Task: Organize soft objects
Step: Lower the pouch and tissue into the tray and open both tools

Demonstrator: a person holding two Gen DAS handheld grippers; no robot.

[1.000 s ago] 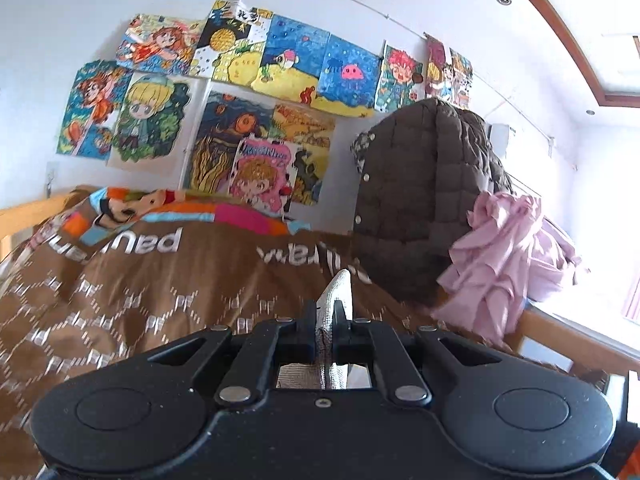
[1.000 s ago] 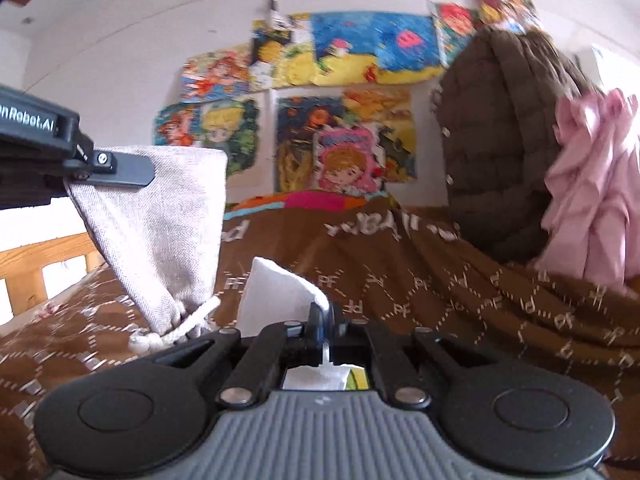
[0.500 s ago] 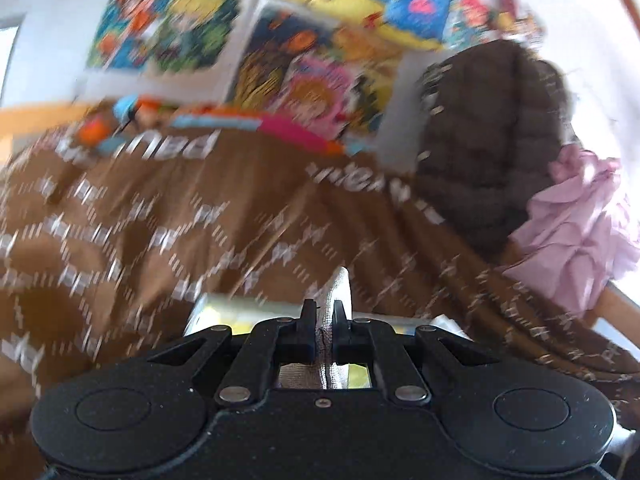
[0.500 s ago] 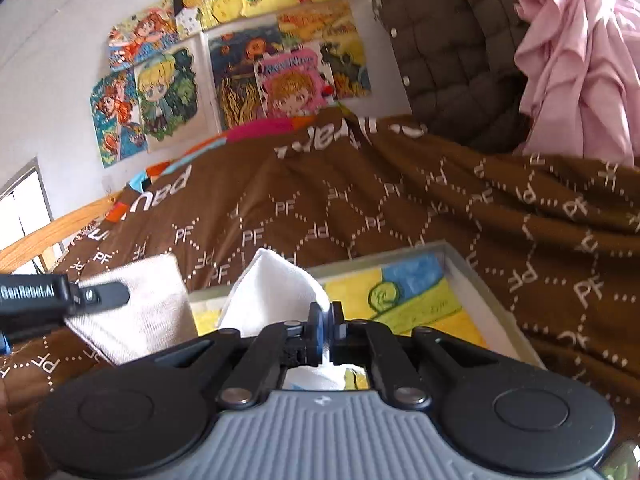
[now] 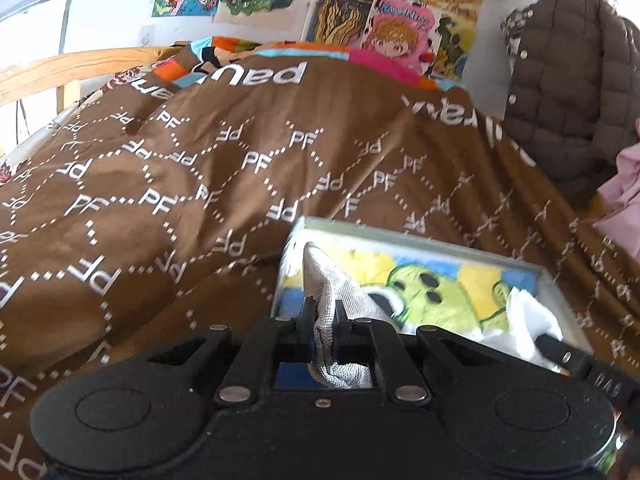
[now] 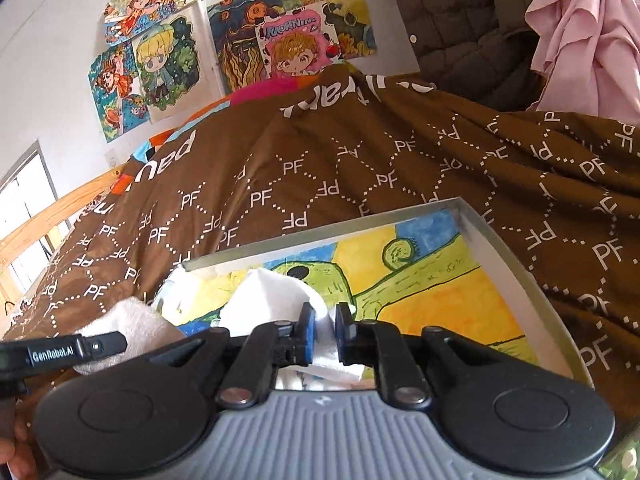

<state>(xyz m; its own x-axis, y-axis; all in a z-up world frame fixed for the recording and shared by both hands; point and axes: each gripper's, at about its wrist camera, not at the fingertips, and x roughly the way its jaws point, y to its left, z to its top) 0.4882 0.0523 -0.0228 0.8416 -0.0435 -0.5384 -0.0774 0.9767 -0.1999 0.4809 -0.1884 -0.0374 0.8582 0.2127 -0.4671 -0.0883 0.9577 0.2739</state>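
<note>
A grey tray point(image 5: 420, 236) with a yellow, green and blue drawing on its floor lies on the brown bedspread; it also shows in the right wrist view point(image 6: 492, 248). My left gripper point(image 5: 323, 312) is shut on a beige linen pouch point(image 5: 332, 284), held low over the tray's left end. My right gripper point(image 6: 322, 330) has its jaws slightly parted around a white cloth point(image 6: 276, 292) that rests in the tray. The white cloth point(image 5: 532, 320) and a right finger show in the left wrist view. The pouch point(image 6: 132, 320) and the left gripper show at the left of the right wrist view.
The brown bedspread point(image 5: 200, 184) with white "PF" print covers the bed. A brown quilted jacket point(image 5: 572, 80) and a pink garment point(image 6: 588, 32) hang at the right. Drawings point(image 6: 160, 60) cover the wall. A wooden bed rail point(image 5: 60, 68) runs along the left.
Both grippers have dropped from head height to the tray. The pouch and white cloth now hang in the tray. The right jaws have parted a little from the white cloth.
</note>
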